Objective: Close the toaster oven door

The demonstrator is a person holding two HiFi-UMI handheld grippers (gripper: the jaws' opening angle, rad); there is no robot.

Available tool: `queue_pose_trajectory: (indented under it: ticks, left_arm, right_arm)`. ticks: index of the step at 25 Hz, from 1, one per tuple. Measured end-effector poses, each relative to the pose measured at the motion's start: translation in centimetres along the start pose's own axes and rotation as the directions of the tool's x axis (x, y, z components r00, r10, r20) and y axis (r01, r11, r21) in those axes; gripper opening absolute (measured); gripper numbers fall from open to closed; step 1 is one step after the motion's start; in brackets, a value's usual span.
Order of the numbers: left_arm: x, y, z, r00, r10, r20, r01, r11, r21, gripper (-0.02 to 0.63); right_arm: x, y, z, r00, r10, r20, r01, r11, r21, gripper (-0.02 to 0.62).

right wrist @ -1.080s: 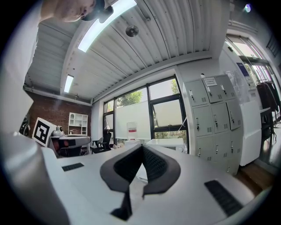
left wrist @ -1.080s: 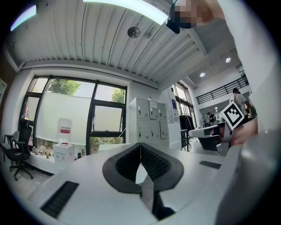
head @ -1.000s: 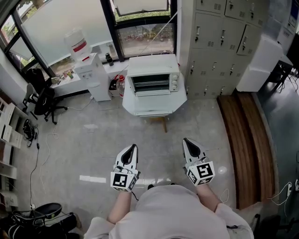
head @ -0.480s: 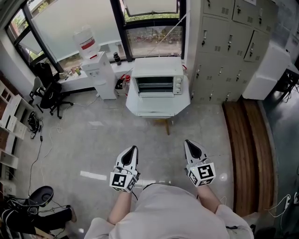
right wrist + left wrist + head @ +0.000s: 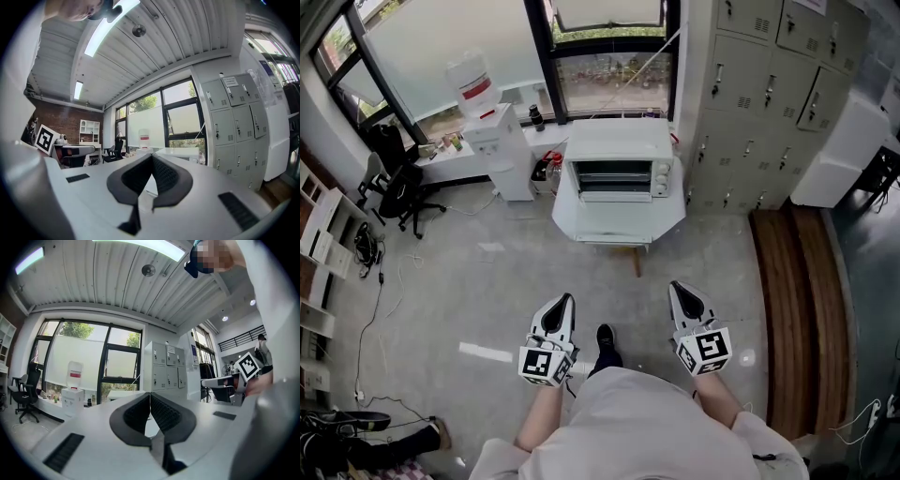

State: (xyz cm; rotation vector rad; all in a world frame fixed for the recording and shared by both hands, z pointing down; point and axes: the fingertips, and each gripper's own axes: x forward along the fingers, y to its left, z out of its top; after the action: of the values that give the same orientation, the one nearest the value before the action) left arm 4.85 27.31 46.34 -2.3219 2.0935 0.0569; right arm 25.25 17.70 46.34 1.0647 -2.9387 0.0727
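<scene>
A white toaster oven (image 5: 619,167) stands on a white table (image 5: 670,211) ahead of me, its door (image 5: 619,195) hanging open and down at the front, the dark cavity showing. My left gripper (image 5: 564,301) and right gripper (image 5: 679,289) are held level over the floor, well short of the oven. Both are shut with nothing between their jaws. In the left gripper view the left gripper (image 5: 150,394) has its tips touching; in the right gripper view the right gripper (image 5: 152,156) does too, with the oven's top (image 5: 180,152) just beyond.
A water dispenser (image 5: 492,131) stands left of the oven, grey lockers (image 5: 769,84) to its right. A wooden bench (image 5: 792,309) runs along the right. An office chair (image 5: 398,192) and cables sit at the left. My shoe (image 5: 606,343) shows on the grey floor.
The oven and table have come nearer and lower in the head view as I moved forward. A shoe has stepped into view between the grippers. Both grippers stay shut.
</scene>
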Motion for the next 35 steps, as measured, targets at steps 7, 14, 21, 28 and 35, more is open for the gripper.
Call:
queue_pose_trajectory:
  ticks: [7, 14, 21, 28, 35]
  left_arm:
    - [6.6, 5.1, -1.3, 1.000, -0.027, 0.006, 0.027, 1.000, 0.000, 0.021]
    - [15.8, 12.9, -1.0, 0.996, -0.083, 0.014, 0.083, 0.997, 0.003, 0.020]
    - [23.0, 20.0, -0.7, 0.992, -0.125, 0.009, 0.124, 0.992, 0.027, 0.020]
    - [26.7, 22.3, -0.6, 0.990, -0.139, 0.010, 0.139, 0.990, 0.023, 0.020]
    - [29.0, 22.4, -0.6, 0.995, -0.100, -0.001, 0.100, 0.995, 0.023, 0.021]
  right_arm:
    - [7.1, -2.7, -0.7, 0.999, -0.031, -0.010, 0.031, 1.000, -0.006, 0.008]
    - [17.7, -4.9, 0.1, 0.997, -0.073, -0.027, 0.072, 0.997, -0.035, 0.008]
    - [26.7, -6.4, 1.0, 0.995, -0.098, -0.025, 0.096, 0.993, -0.075, 0.008]
    - [30.2, -8.3, 1.2, 0.993, -0.115, -0.031, 0.113, 0.992, -0.061, 0.008]
    - [32.2, -10.5, 1.6, 0.996, -0.085, -0.032, 0.083, 0.996, -0.043, 0.008]
